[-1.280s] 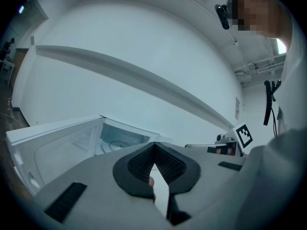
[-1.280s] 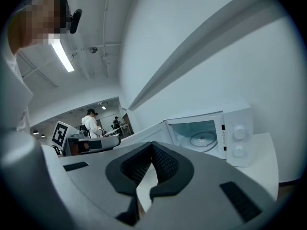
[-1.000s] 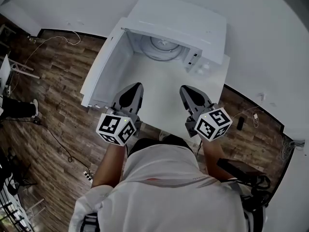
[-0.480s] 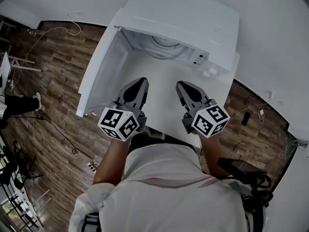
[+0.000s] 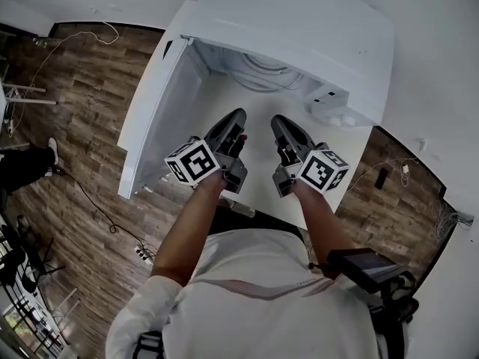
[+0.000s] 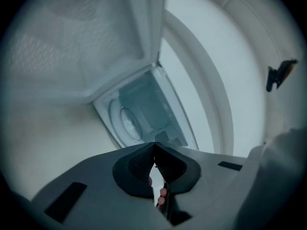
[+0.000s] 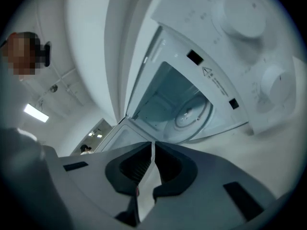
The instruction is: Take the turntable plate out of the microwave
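Observation:
The white microwave [image 5: 299, 21] stands on a white table with its door [image 5: 161, 103] swung open to the left. Inside lies the round glass turntable plate [image 5: 262, 72], also seen as turntable plate [image 6: 128, 121] and turntable plate [image 7: 192, 114]. My left gripper [image 5: 238, 117] and right gripper [image 5: 278, 120] hang side by side over the table in front of the opening, both shut and empty, both short of the cavity. The left gripper [image 6: 154, 145] and the right gripper [image 7: 153, 145] point at the plate, their views tilted by the roll of the hands.
The white table [image 5: 254, 126] carries the microwave; its control knobs [image 5: 340, 114] are at the right of the opening. Wood floor [image 5: 82, 126] with cables lies to the left. The open door walls off the left side of the approach.
Both grippers have moved forward toward the microwave opening and rolled, their marker cubes now turned. The head view has shifted closer to the microwave. Both jaws stay shut.

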`<state>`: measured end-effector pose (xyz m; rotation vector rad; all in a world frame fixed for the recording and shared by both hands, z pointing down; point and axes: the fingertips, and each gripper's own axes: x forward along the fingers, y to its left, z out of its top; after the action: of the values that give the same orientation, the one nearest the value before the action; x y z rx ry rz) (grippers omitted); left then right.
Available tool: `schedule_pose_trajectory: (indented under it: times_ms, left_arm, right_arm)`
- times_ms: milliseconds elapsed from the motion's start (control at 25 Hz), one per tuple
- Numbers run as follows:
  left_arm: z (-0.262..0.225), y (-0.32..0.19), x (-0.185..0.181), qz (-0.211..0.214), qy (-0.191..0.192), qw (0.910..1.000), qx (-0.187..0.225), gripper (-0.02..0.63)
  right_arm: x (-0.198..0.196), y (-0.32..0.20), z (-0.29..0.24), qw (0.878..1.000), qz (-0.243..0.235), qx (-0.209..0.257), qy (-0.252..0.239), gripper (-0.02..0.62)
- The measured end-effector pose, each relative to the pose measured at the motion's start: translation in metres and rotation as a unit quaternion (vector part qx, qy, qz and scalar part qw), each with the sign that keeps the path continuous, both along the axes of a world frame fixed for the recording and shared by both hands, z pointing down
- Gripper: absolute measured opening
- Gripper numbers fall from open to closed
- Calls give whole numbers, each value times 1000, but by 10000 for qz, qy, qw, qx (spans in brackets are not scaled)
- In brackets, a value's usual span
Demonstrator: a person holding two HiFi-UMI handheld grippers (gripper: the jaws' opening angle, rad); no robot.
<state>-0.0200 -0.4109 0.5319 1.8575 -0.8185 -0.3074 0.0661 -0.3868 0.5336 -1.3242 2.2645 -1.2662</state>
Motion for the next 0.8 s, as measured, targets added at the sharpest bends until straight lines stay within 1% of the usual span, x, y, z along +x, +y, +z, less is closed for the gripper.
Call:
schedule_pose_trajectory:
  times_ms: [40, 120, 240, 320, 400, 480, 600, 720, 800]
  left_arm:
    - [13, -6, 2, -19, 180, 9995, -259, 11]
    - [34, -19, 6, -32, 433, 9971, -625, 14]
    - [60, -31, 9, -85, 620, 9939, -907, 46]
    - [73, -37, 7, -185, 841, 9906, -1063, 75]
    - [82, -45, 4, -271, 1061, 9873, -1153, 98]
    - [86, -53, 6, -270, 1271, 9845, -1178, 124]
    - [90, -63, 15, -174, 1518, 9809, -1204, 150]
    - [94, -67, 16, -182, 1633, 9772, -1344, 153]
    - [102, -74, 18, -186, 1570, 9767, -1454, 153]
  right_arm:
    - [-1, -7, 8, 9999, 64, -65, -133, 6]
    - [-4, -20, 23, 9990, 159, -218, -357, 42]
    - [-7, -35, 47, 9942, 353, -583, -836, 93]
    - [-8, -42, 60, 9882, 507, -803, -1200, 110]
    - [-9, -48, 70, 9804, 633, -996, -1576, 142]
    - [-7, -55, 79, 9736, 721, -1127, -1848, 175]
    - [0, -62, 92, 9626, 931, -1316, -2177, 192]
    - [2, -64, 97, 9551, 1099, -1359, -2392, 192]
    - [2, -72, 102, 9488, 1187, -1367, -2590, 192]
